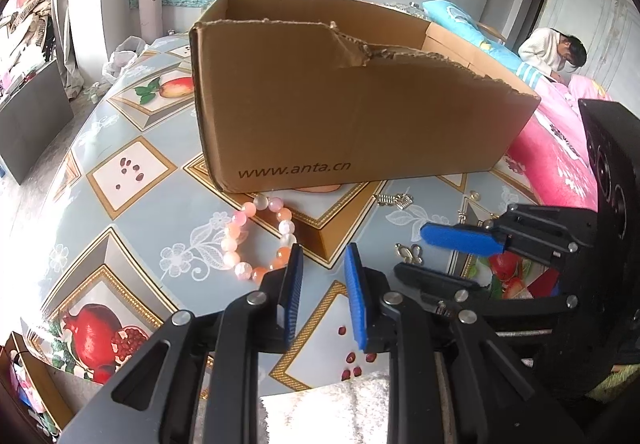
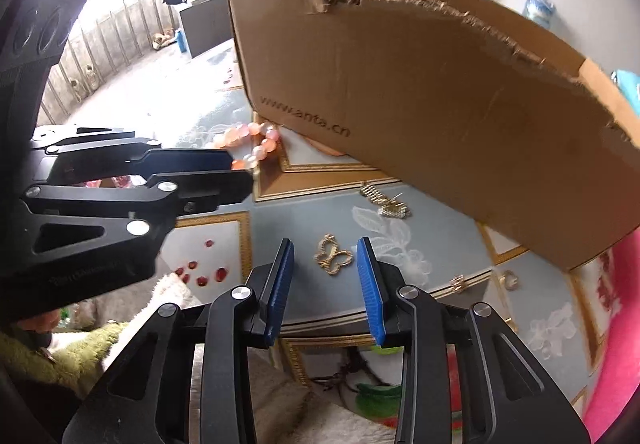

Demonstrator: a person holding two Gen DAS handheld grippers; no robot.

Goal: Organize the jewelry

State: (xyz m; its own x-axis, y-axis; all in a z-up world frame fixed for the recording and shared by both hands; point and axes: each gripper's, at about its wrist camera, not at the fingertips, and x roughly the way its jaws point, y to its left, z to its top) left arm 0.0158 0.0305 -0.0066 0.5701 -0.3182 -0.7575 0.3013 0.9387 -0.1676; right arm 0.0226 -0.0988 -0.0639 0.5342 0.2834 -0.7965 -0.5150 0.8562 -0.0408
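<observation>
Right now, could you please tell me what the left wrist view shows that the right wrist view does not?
Only the left wrist view shows a seated person in white beyond the box, and a printed pomegranate on the tablecloth. Only the right wrist view shows a small gold ring past the box's corner. Both show the cardboard box, the pink bead bracelet, the gold butterfly brooch, the gold hair clips, and both hand-held grippers, left and right, open and empty.

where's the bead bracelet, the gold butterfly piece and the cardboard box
bead bracelet (image 1: 256,240), left wrist view, on a pink bead of its left side
gold butterfly piece (image 2: 334,256), right wrist view, on its middle
cardboard box (image 1: 340,116), left wrist view, on the front wall
</observation>
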